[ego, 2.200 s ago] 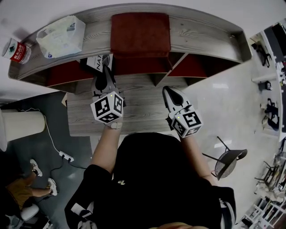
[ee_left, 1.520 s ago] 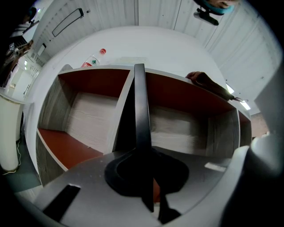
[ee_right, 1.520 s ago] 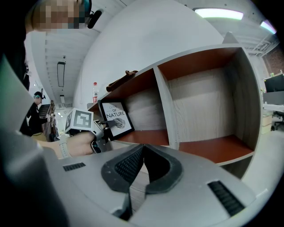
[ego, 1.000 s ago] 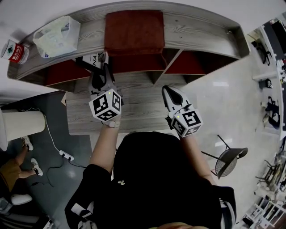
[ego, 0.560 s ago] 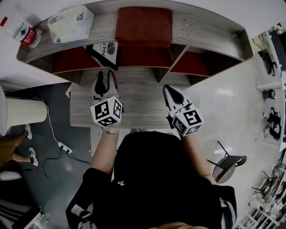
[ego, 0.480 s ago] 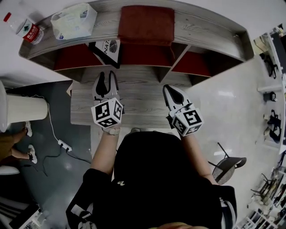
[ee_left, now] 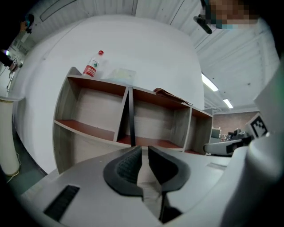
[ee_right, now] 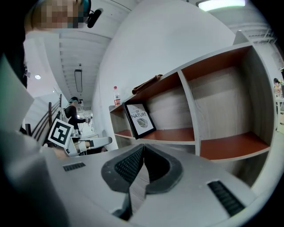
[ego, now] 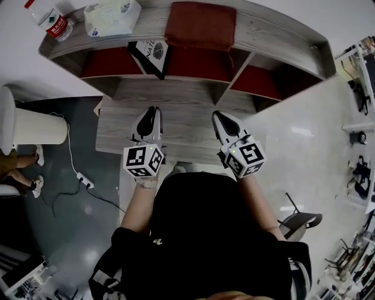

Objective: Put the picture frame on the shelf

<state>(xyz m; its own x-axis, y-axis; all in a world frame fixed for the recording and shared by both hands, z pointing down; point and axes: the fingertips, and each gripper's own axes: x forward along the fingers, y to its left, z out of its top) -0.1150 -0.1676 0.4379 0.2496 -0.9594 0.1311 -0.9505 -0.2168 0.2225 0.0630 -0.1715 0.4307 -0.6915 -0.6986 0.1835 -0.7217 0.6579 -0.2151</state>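
The black picture frame (ego: 153, 51) with a white print stands leaning in the shelf's (ego: 281, 44) left-middle compartment, on the red board. It also shows in the right gripper view, where the picture frame (ee_right: 140, 119) is upright. My left gripper (ego: 149, 110) hovers over the wooden table (ego: 181, 137), well back from the frame. Its jaws are closing to a narrow gap with nothing between them, as the left gripper (ee_left: 144, 150) shows in its own view. My right gripper (ego: 220, 115) rests over the table's right part, shut and empty; its tips meet in the right gripper (ee_right: 143, 148) view.
On the shelf top sit a water bottle (ego: 54, 23), a clear bag of tissues (ego: 111, 14) and a dark red cloth (ego: 199, 24). A white cylinder (ego: 35, 126) stands left of the table, a power strip (ego: 82, 179) lies on the floor, and a chair (ego: 299, 221) is at right.
My left gripper let go of the frame at the shelf and drew back over the table; its jaws opened wide, then narrowed. The frame stays in the shelf. The right gripper kept still.
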